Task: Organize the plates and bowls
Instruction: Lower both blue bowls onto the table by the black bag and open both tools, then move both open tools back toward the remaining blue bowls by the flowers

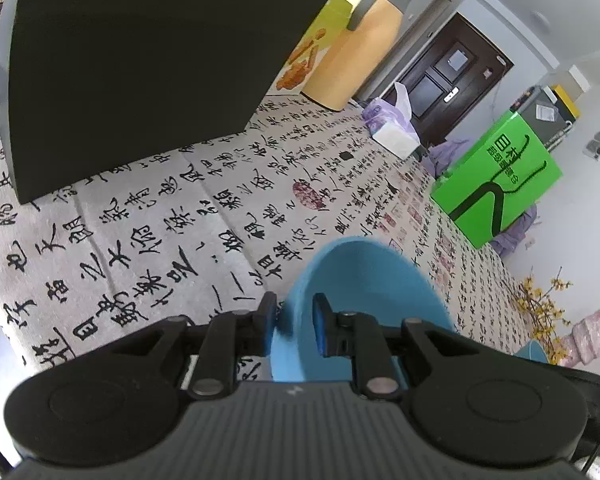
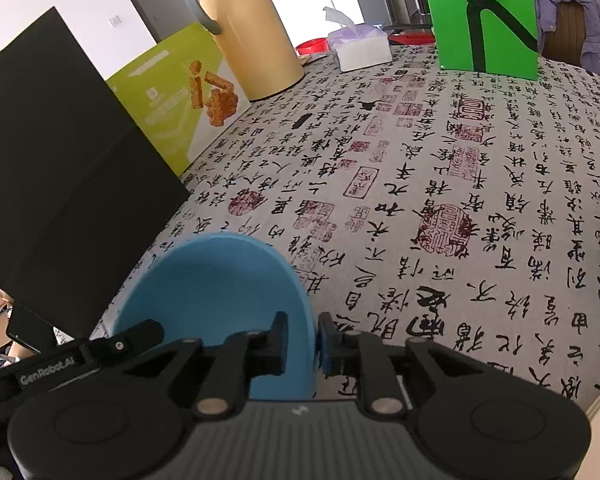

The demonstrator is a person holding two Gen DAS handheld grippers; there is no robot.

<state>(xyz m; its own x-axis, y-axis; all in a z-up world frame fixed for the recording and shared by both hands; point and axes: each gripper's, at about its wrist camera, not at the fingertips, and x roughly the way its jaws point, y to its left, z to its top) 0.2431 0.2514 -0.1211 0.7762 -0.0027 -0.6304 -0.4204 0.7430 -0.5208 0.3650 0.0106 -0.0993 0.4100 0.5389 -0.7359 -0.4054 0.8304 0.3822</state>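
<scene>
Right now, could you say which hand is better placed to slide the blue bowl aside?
Probably right: the right tool straddles the blue bowl snugly, beside open tablecloth; the left tool shows a gap and faces the black box.

bright, even daylight, strong fisheye warp

both views are well lit and mostly sharp. the patterned tablecloth (image 2: 420, 184) bends toward dark rounded corners. a blown-out white patch glares behind the yellow jug (image 2: 252, 36). the black board (image 1: 140, 60) reads as flat, detailless dark. shadows are soft.
</scene>
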